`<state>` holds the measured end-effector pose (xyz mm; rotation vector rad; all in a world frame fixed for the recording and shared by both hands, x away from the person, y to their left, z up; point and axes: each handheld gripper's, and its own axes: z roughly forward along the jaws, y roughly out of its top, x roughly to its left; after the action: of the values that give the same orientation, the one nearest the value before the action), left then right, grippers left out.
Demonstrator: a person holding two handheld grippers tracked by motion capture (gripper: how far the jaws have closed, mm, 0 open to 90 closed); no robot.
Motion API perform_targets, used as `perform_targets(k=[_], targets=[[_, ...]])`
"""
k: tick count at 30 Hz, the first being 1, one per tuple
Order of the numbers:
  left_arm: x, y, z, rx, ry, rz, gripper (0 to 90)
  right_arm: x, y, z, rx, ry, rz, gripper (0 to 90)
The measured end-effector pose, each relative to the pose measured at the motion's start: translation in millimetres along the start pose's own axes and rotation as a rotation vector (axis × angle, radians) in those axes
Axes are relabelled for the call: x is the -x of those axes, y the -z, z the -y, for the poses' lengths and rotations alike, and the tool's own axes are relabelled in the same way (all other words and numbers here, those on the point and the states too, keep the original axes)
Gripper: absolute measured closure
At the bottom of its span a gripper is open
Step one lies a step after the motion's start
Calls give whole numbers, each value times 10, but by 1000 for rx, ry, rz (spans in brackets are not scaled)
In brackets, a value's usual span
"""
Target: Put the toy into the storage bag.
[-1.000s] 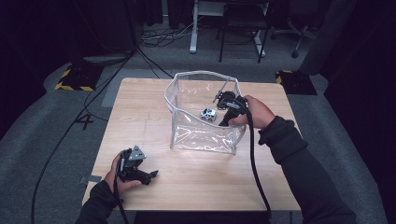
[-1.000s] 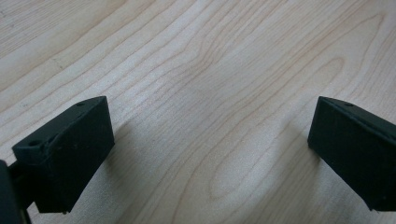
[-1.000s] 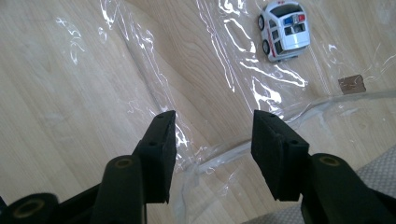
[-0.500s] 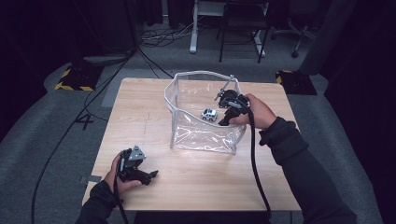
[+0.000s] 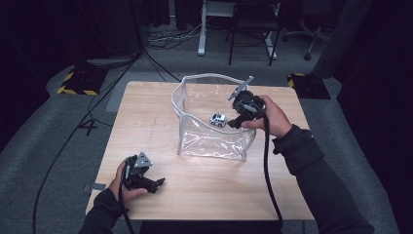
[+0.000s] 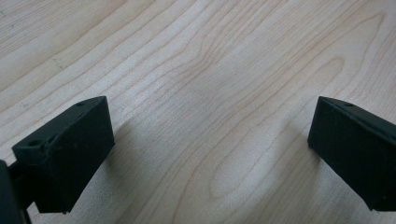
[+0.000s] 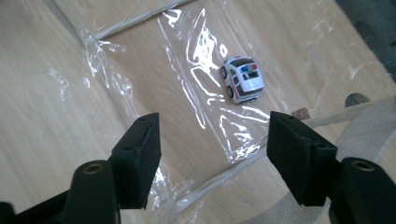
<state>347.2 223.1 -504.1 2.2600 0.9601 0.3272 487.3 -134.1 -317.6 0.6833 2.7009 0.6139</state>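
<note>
Wooden desk [image 5: 146, 122] bears a clear bag [image 5: 212, 141]; the right gripper [image 7: 212, 149] jaws have just opened, empty, the toy car [image 7: 243, 79] lying released beyond them; left gripper [image 6: 205, 154] jaws stand open.

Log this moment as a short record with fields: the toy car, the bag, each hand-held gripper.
toy car: white toy police car lying on the bag's floor, free of the jaws
bag: clear plastic bag, standing open on the wooden table
right hand-held gripper: over the bag's opening, jaws just been opening, nothing between them
left hand-held gripper: jaws wide apart over bare table, empty
</note>
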Motion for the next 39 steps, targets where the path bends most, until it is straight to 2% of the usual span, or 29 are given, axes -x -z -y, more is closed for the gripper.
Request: perform_targets(k=[3, 5, 6, 8, 10, 15, 19, 26, 30, 37, 39], targets=[[2, -1, 0, 2, 3, 0, 6, 10, 40, 19, 45, -8, 16, 341], [1, -1, 0, 2, 2, -2, 6, 3, 71, 33, 82, 6, 38, 331], [1, -1, 0, 2, 2, -2, 6, 3, 71, 33, 82, 6, 38, 331], [3, -1, 1, 1, 3, 0, 6, -5, 115, 61, 130, 5, 51, 323], [1, 1, 1, -1, 3, -1, 6, -5, 141, 77, 144, 7, 69, 305], [0, 0, -1, 3, 0, -4, 6, -12, 233, 126, 221, -13, 89, 278], [0, 0, 0, 1, 0, -2, 6, -17, 289, 168, 247, -5, 104, 260], [-2, 1, -1, 1, -4, -5, 6, -16, 390, 243, 302, -27, 108, 244], [2, -1, 0, 2, 2, -2, 6, -2, 457, 319, 325, -52, 134, 226], [0, 0, 0, 0, 0, 0, 6, 25, 539, 476, 365, -54, 159, 230], [-2, 0, -1, 3, -3, -4, 6, 28, 567, 524, 378, -68, 158, 227]])
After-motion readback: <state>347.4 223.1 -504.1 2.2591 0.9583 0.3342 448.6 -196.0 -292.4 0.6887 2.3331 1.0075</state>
